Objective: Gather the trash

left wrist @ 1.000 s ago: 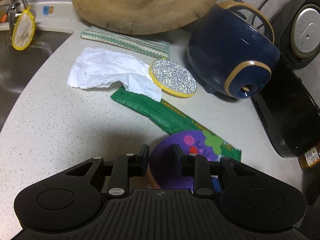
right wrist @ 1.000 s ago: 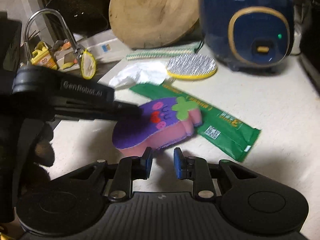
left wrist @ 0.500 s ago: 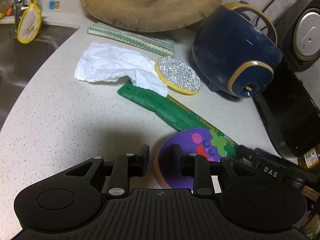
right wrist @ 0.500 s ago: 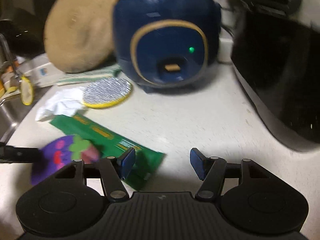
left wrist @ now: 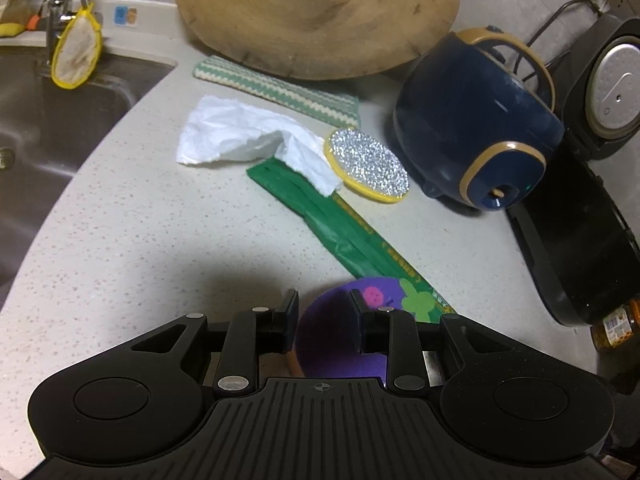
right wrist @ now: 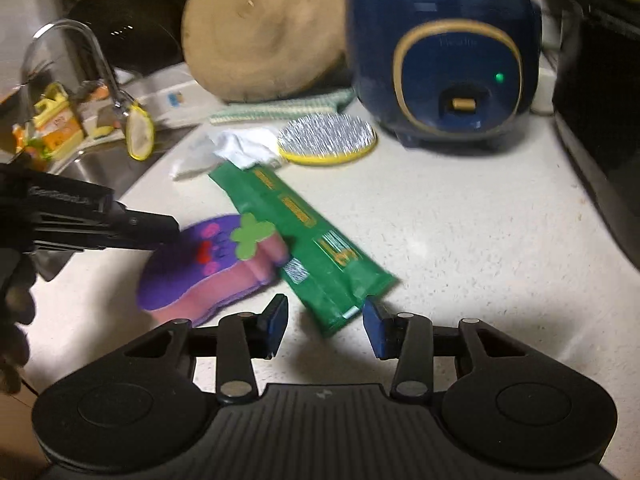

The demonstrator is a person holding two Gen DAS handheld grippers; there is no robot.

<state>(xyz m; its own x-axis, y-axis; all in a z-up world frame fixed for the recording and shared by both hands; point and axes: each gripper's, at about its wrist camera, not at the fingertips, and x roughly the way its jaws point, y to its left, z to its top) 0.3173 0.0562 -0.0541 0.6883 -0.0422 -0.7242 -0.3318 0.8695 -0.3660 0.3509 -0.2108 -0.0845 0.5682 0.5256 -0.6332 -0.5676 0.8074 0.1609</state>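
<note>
The speckled countertop (left wrist: 132, 240) carries everything here, with the sink (left wrist: 48, 120) at its far left edge. Taking the navy rice cooker (right wrist: 444, 60) as the landmark: the round wooden board (left wrist: 316, 16) leans behind and to its left, a striped cloth (left wrist: 276, 90) lies at the board's foot, and a yellow-rimmed silver scrubber (left wrist: 370, 166) sits just left of the cooker's base.

The trash lies further out from the cooker, toward the camera. A long green wrapper (right wrist: 304, 240) runs diagonally away from the scrubber, and a crumpled white tissue (left wrist: 248, 140) overlaps its far end.

The left gripper (left wrist: 324, 320) is clamped on a purple sponge (right wrist: 208, 264), which rests against the wrapper's side. The right gripper (right wrist: 325, 322) has its jaws closing around the wrapper's near end, but the pads do not yet press it.

Likely risks: the thin, slick wrapper could slide out or merely crease if the pads catch only its corner. The sponge leaning on it could add drag, and pulling the wrapper may tug the tissue along or shed it.
</note>
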